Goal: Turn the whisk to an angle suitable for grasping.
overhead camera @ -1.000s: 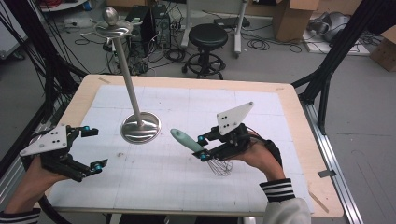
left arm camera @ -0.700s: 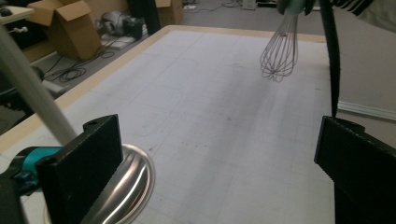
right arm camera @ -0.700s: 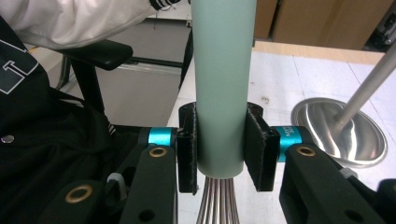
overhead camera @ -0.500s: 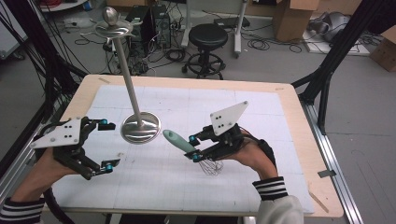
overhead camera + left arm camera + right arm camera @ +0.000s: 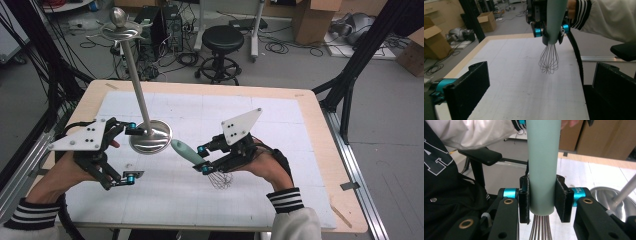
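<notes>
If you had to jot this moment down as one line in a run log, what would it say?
right gripper: shut on whisk handle, wires over table | left gripper: open, empty, beside metal stand base

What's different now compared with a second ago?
The left gripper, jaws open and empty, has moved up the table toward the metal stand. The right gripper has carried the whisk slightly leftward, still clamped on its handle. The stand has not moved.
</notes>
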The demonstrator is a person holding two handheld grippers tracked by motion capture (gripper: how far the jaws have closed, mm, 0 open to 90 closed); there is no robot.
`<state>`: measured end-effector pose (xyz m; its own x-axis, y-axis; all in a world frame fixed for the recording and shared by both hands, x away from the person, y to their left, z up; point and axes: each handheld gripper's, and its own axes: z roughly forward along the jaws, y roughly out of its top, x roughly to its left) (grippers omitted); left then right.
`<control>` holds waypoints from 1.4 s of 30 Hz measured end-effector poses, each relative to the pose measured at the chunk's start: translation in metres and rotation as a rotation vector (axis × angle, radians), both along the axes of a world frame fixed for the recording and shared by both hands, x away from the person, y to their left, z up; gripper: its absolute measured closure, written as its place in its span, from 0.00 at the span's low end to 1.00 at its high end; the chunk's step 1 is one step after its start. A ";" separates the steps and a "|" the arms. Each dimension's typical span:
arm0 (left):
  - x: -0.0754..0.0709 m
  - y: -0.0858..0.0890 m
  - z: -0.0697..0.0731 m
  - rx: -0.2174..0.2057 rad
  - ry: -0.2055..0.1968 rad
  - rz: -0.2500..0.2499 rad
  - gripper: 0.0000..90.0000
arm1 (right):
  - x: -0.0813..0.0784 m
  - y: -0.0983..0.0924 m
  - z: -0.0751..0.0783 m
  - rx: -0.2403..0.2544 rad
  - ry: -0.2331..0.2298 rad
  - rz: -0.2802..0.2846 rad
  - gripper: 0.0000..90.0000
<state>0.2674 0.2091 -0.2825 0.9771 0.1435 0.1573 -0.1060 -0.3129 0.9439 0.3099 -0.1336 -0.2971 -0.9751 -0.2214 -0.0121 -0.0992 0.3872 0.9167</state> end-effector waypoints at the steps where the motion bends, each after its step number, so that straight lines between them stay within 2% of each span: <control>1: 0.000 -0.003 0.001 0.004 -0.005 -0.012 0.02 | 0.000 0.000 0.000 0.000 0.000 0.000 0.77; 3: -0.002 -0.013 0.006 0.008 -0.020 -0.044 0.02 | -0.002 0.002 0.001 0.012 -0.004 0.017 0.77; 6: -0.003 -0.022 0.010 0.017 -0.037 -0.062 0.02 | -0.003 0.004 0.001 0.019 -0.004 0.030 0.77; 12: -0.003 -0.035 0.017 0.016 -0.045 -0.092 0.02 | -0.003 0.008 0.002 0.039 0.003 0.048 0.77; 15: -0.001 -0.041 0.019 0.011 -0.036 -0.100 0.02 | -0.003 0.010 0.001 0.046 0.006 0.054 0.77; 17: 0.000 -0.047 0.020 0.005 -0.017 -0.122 0.02 | -0.003 0.011 0.000 0.047 0.009 0.058 0.77; 24: 0.000 -0.061 0.024 -0.009 -0.007 -0.171 0.02 | -0.003 0.013 0.001 0.070 0.012 0.069 0.77; 27: -0.001 -0.068 0.026 -0.022 0.011 -0.193 0.02 | -0.004 0.014 0.001 0.080 0.018 0.078 0.77; 31: 0.001 -0.071 0.027 -0.034 0.020 -0.194 0.02 | -0.004 0.015 0.000 0.080 0.024 0.082 0.77; 34: 0.002 -0.072 0.027 -0.037 0.025 -0.197 0.06 | -0.003 0.015 0.000 0.085 0.024 0.086 0.77; 37: 0.004 -0.074 0.027 -0.040 0.040 -0.214 0.14 | -0.003 0.014 0.001 0.088 0.031 0.088 0.77; 39: 0.005 -0.075 0.026 -0.044 0.044 -0.225 0.23 | -0.003 0.013 0.001 0.089 0.035 0.090 0.77; 42: 0.005 -0.077 0.026 -0.049 0.054 -0.229 0.28 | -0.003 0.014 0.001 0.096 0.029 0.096 0.77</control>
